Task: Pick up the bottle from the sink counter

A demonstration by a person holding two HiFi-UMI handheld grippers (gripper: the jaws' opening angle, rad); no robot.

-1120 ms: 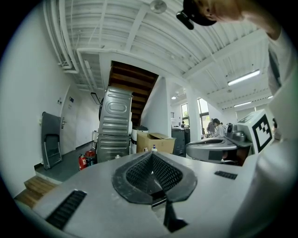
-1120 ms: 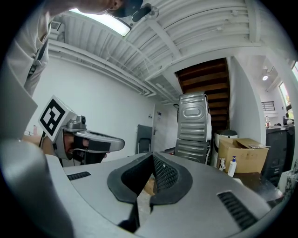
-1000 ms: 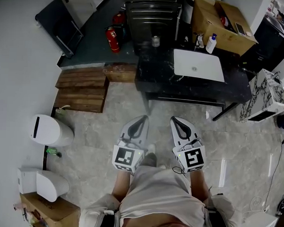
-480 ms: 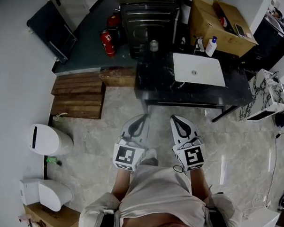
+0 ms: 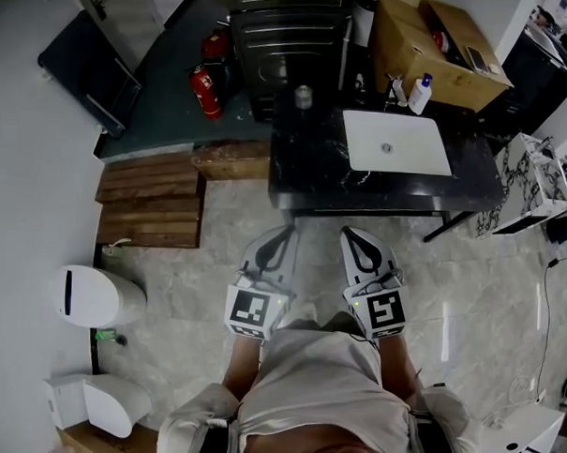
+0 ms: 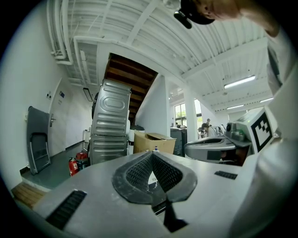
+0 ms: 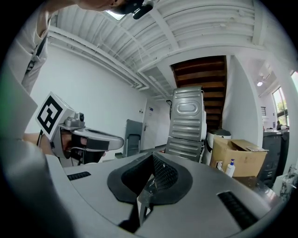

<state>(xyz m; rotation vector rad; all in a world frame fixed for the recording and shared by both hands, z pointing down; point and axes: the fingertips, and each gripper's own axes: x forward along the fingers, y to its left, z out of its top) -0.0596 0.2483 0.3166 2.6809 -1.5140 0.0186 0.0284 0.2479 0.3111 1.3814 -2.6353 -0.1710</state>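
A white bottle [image 5: 420, 94] with a blue cap stands at the back right of the black sink counter [image 5: 314, 175], beside a small pump bottle [image 5: 398, 90] and behind the white sink [image 5: 397, 143]. A metal cup [image 5: 303, 96] stands at the counter's back left. My left gripper [image 5: 281, 238] and right gripper [image 5: 354, 239] are held side by side over the floor, well short of the counter, both shut and empty. In the right gripper view the bottle [image 7: 230, 168] shows far off to the right of the shut right gripper [image 7: 152, 157]. The left gripper [image 6: 151, 154] points level at the counter.
A cardboard box [image 5: 441, 45] sits behind the counter, next to a tall metal appliance [image 5: 287, 33]. Two fire extinguishers [image 5: 204, 77] stand at the left of it. Wooden pallets [image 5: 153, 196] and a white bin [image 5: 93, 295] lie to the left. White furniture [image 5: 534, 180] stands at the right.
The person has walked toward the counter, which now lies lower and nearer in the head view. Both grippers travelled forward together and stayed shut.
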